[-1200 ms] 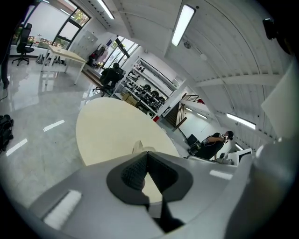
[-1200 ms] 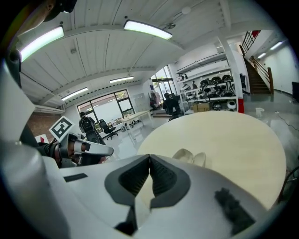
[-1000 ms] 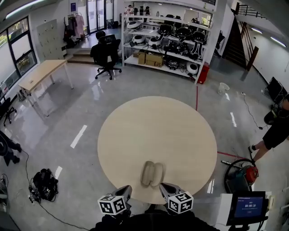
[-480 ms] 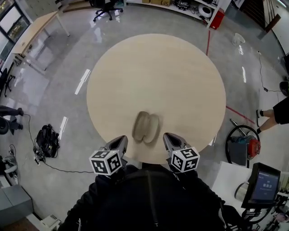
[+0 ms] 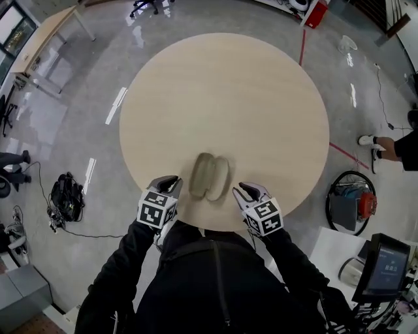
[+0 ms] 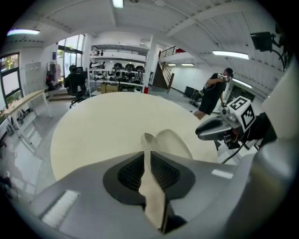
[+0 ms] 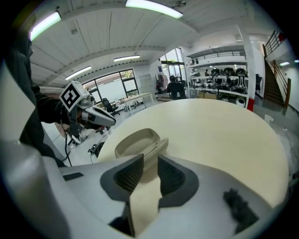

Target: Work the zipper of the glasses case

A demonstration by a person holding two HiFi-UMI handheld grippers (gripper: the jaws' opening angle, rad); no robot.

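The room is evenly lit by ceiling strip lights (image 7: pixel 154 7); glare is thrown on the floor (image 5: pixel 140 32). Gripper views are bowed at the edges.

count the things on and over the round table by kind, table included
glasses case: 1
grippers: 2, left gripper and right gripper, jaws just opening, nothing between them
round table: 1
total: 4

Bare round table (image 5: pixel 261 98) on every side of the glasses case (image 5: pixel 210 176).
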